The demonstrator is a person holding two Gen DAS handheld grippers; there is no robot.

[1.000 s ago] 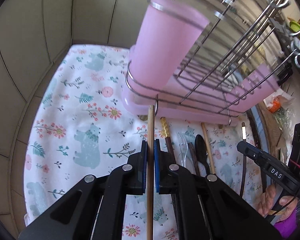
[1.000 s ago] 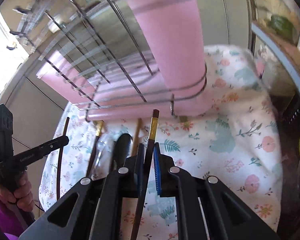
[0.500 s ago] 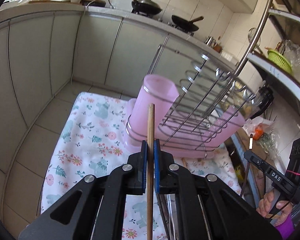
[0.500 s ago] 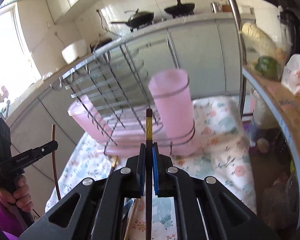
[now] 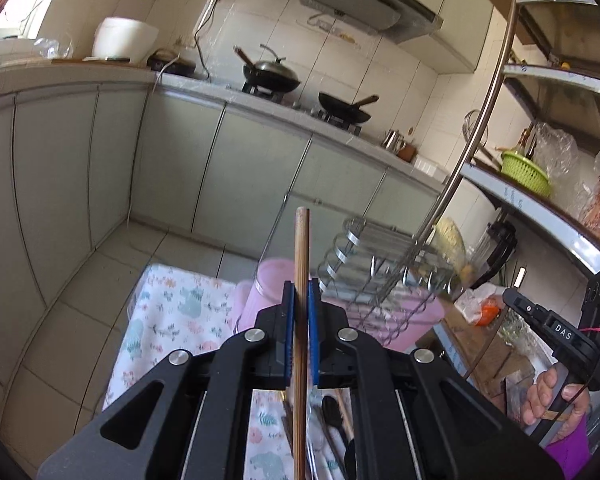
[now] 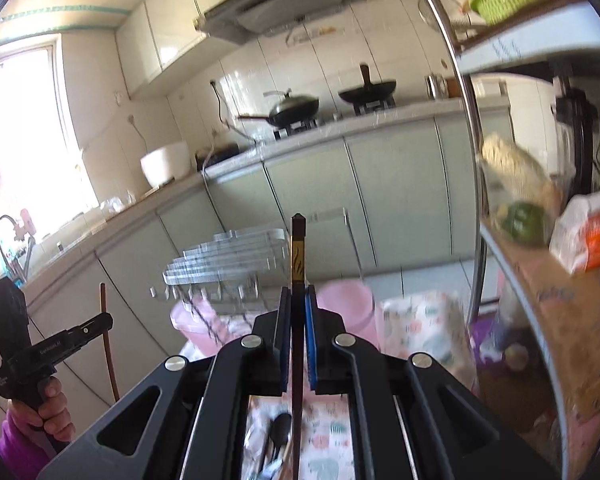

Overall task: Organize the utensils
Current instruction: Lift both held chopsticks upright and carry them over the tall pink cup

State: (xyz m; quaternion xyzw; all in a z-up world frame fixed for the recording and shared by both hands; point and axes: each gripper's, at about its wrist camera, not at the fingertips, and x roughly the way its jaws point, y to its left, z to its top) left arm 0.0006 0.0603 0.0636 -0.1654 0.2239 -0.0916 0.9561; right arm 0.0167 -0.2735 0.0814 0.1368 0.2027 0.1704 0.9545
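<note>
Room ahead of both my hands is open: beyond the floral cloth (image 5: 168, 320) lies bare tiled floor (image 5: 80, 300) up to the grey-green cabinet doors (image 5: 240, 168), while on the right side the curved steel post (image 5: 472, 152) of the storage shelf (image 5: 540, 208) stands close, and the wire dish rack (image 5: 380, 264) with its pink tray (image 5: 416, 320) sits just ahead and below. My left hand-held gripper (image 5: 301, 332) is clamped narrow on a bamboo chopstick (image 5: 302, 248), its blue pads (image 5: 289, 336) pressing the stick from both sides. That chopstick's long axis runs along the fingers, its blunt end pointing up and away over the pink utensil cup (image 5: 268, 284), the other end dropping out of the bottom of the left wrist view. My right hand-held gripper (image 6: 297, 340) is likewise closed tight on a dark chopstick (image 6: 298, 320) with a gold band (image 6: 298, 260); its pointed cap aims up and forward toward the cabinets, the shaft running straight back between the pads. The same cup (image 6: 346, 308) stands just right of that stick in the right wrist view, held in the rack's wire ring. Below both grippers, a black spoon (image 5: 334, 412) and other utensils lie on the cloth, blurred in the right wrist view.
</note>
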